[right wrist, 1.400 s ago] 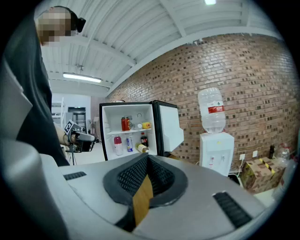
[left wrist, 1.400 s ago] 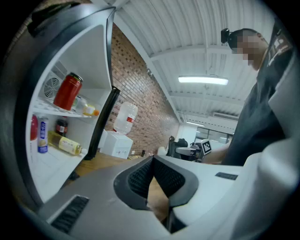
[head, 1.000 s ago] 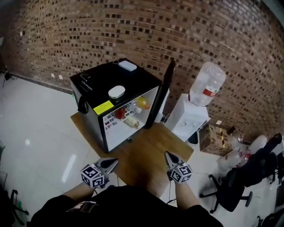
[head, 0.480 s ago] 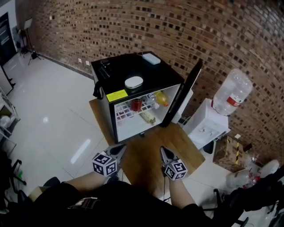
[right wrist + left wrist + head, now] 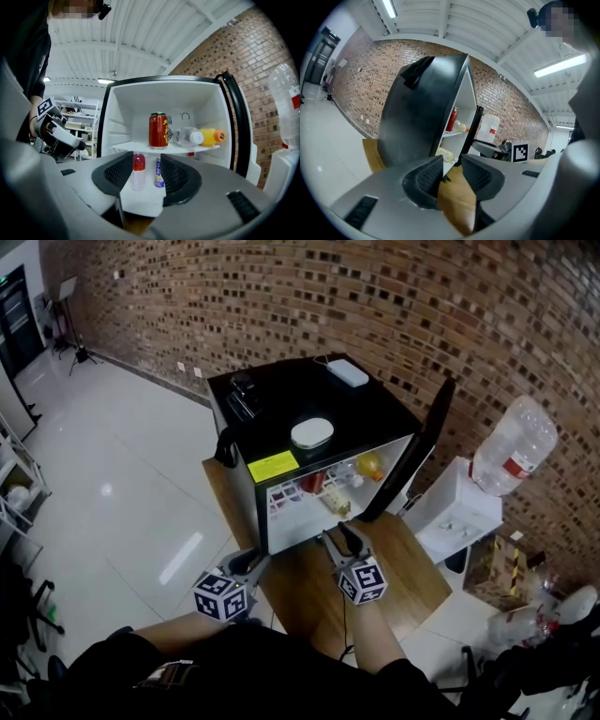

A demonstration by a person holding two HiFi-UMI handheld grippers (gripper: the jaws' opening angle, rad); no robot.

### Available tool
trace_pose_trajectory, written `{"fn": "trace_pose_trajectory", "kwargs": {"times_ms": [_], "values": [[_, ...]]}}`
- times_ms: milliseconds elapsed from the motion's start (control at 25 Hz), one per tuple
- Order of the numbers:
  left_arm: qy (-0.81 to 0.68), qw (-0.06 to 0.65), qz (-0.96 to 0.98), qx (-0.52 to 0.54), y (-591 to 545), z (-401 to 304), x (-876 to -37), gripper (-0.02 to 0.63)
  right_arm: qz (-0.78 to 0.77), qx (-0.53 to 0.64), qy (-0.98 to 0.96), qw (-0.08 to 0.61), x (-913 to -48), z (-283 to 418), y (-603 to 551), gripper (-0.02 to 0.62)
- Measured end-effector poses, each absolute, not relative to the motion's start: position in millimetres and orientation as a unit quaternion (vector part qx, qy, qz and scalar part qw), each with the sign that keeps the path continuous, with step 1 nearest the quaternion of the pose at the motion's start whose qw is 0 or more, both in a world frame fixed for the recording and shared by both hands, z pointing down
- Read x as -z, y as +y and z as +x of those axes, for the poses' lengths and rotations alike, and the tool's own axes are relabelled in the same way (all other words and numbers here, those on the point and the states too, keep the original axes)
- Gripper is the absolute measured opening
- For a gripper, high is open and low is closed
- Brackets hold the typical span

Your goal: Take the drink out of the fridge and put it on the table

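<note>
A black mini fridge (image 5: 281,413) stands on a low wooden table (image 5: 398,563) with its door (image 5: 424,451) swung open to the right. On its upper shelf a red can (image 5: 158,130) stands upright beside a clear bottle (image 5: 187,136) and a yellow bottle (image 5: 211,136), both lying down. Two small bottles (image 5: 138,171) stand below. My right gripper (image 5: 337,532) is just in front of the opening, its jaws opening with nothing pressed between them. My left gripper (image 5: 246,563) hangs at the fridge's front left corner, its jaws also opening and empty.
A white dish (image 5: 312,433), a white box (image 5: 348,372) and a black object (image 5: 242,395) lie on the fridge top. A water dispenser (image 5: 464,512) with a big bottle (image 5: 514,446) stands to the right, by the brick wall. White tiled floor lies to the left.
My right gripper has moved forward to the fridge opening, and the fridge now sits closer in view. Both grippers' jaws have parted from shut.
</note>
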State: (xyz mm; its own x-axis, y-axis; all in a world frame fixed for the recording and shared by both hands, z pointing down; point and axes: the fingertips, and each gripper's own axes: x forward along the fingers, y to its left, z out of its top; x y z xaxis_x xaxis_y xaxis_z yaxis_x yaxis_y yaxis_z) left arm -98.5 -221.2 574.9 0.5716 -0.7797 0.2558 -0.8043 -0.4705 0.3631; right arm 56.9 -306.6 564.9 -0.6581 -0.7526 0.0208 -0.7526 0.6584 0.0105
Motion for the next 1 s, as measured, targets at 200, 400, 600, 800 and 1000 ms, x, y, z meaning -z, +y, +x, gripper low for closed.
{"fn": "trace_pose_trajectory", "kwargs": {"times_ms": [200,400,600,800,1000], "values": [[-0.495,0.228,0.838,-0.029,-243,-145,-575,0.16,0.409,0.031,-0.912,0.005,-542,24,-353,0.261],[-0.507,0.21,0.836,-0.021,-250,-159,-561,0.213,0.4,0.039,-0.916,0.007,-528,-2,-379,0.341],[-0.505,0.186,0.842,-0.041,-253,-163,-557,0.224,0.41,0.031,-0.911,0.024,-530,-9,-403,0.341],[-0.49,0.166,0.854,-0.051,-257,-167,-551,0.224,0.42,0.032,-0.906,0.039,-531,-21,-422,0.365],[-0.482,0.152,0.861,-0.055,-255,-171,-543,0.224,0.431,0.032,-0.901,0.04,-524,-20,-434,0.365]]}}
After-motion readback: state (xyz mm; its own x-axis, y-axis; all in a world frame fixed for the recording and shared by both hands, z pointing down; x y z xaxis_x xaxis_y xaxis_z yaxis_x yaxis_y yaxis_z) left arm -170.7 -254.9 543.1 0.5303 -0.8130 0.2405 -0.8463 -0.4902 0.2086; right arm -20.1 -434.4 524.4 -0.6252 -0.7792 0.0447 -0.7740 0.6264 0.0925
